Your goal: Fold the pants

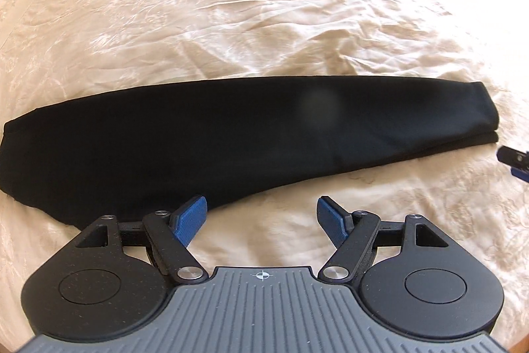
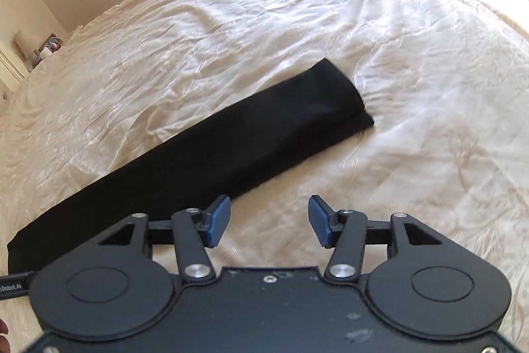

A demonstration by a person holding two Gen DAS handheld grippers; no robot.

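While pants (image 1: 231, 134) lie ahead on bedspread (image 1: 264, 5), left gripper (image 1: 261, 217) gaping, right gripper (image 2: 269, 217) gaping.

black pants (image 1: 231, 134), cream bedspread (image 1: 231, 22) (faint floral sheen), blue pads (image 1: 190, 219)

left wrist: steep, near | right wrist: oblique | shared: pants (image 1: 231, 138), bedspread (image 1: 231, 22)

Black pants (image 1: 231, 134) folded lengthwise, flat
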